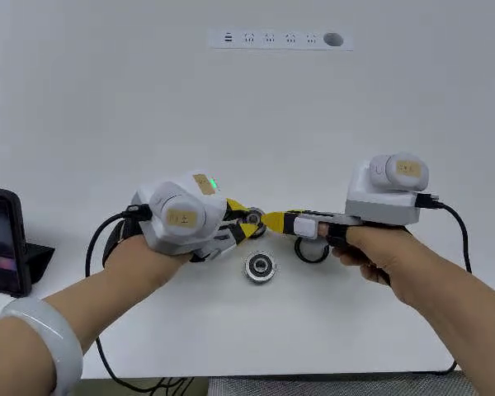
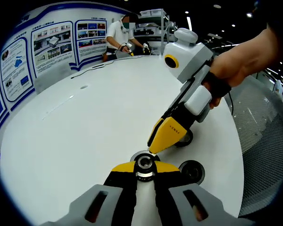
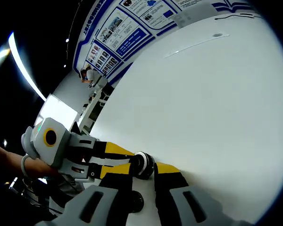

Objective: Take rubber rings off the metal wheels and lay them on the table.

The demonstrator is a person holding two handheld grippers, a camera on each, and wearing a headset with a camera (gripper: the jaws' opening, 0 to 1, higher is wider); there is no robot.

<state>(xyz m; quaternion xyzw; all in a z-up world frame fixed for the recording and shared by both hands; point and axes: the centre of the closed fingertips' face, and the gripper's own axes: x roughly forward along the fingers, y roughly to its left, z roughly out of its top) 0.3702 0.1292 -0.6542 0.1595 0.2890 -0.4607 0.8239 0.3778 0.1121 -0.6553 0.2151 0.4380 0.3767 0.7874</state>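
Wheel [image 2: 145, 163] of bright metal, dark rubber ring [image 2: 140, 154] round its rim, sits clamped in your left gripper's [image 1: 241, 221] yellow jaws over the white table [image 1: 231, 115], your right gripper [image 1: 271, 220] touching its edge, grip unclear.

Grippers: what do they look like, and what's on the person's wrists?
The left gripper and right gripper each have a rounded white-grey housing with tan labels, yellow-and-black jaws and a black cable. The left one carries a small green light. A pale bangle is worn on the left wrist.
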